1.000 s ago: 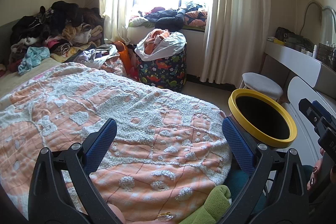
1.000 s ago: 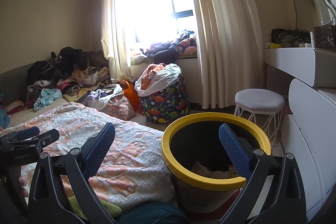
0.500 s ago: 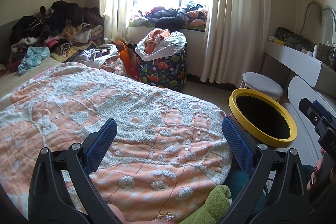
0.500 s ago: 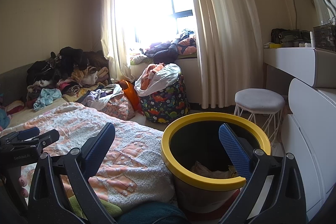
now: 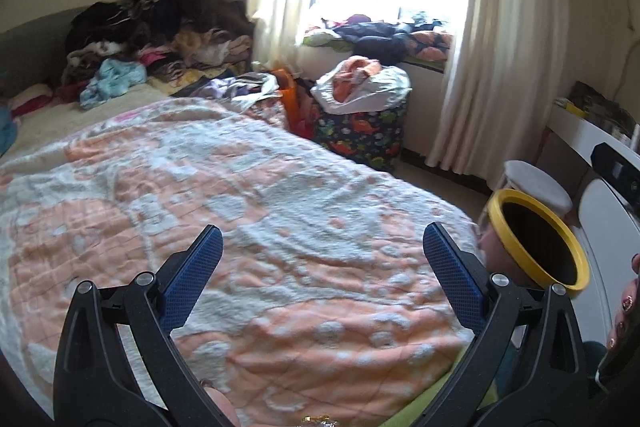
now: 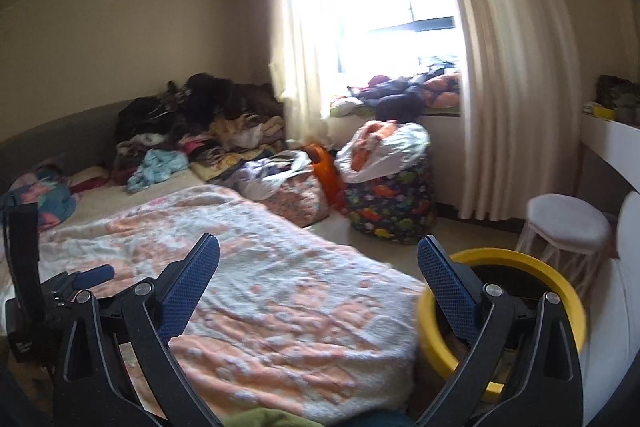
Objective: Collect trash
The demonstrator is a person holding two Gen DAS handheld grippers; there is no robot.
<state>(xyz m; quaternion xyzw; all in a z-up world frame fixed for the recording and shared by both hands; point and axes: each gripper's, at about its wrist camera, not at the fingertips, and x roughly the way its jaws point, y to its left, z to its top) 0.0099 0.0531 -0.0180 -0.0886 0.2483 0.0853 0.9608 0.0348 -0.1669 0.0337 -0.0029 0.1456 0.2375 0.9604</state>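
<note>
A black trash bin with a yellow rim (image 5: 538, 245) stands on the floor at the foot of the bed, low right in the left wrist view. It also shows in the right wrist view (image 6: 560, 287), behind my right finger. My left gripper (image 5: 322, 271) is open and empty above the orange and white blanket (image 5: 280, 211). My right gripper (image 6: 318, 277) is open and empty, between the blanket (image 6: 280, 279) and the bin. A small shiny scrap (image 5: 318, 420) lies at the blanket's near edge. The left gripper shows at the left of the right wrist view (image 6: 60, 291).
Piles of clothes (image 5: 152, 39) cover the bed's far end. A dinosaur-print bag (image 5: 360, 135) and an orange bag (image 5: 290, 103) stand by the window. A white stool (image 6: 568, 223) and white dresser (image 5: 600, 211) are right of the bin. Curtains (image 5: 504, 59) hang behind.
Both views have swung to the left and are blurred with motion. The bin has shifted toward the right edge in each view. Both grippers stay open.
</note>
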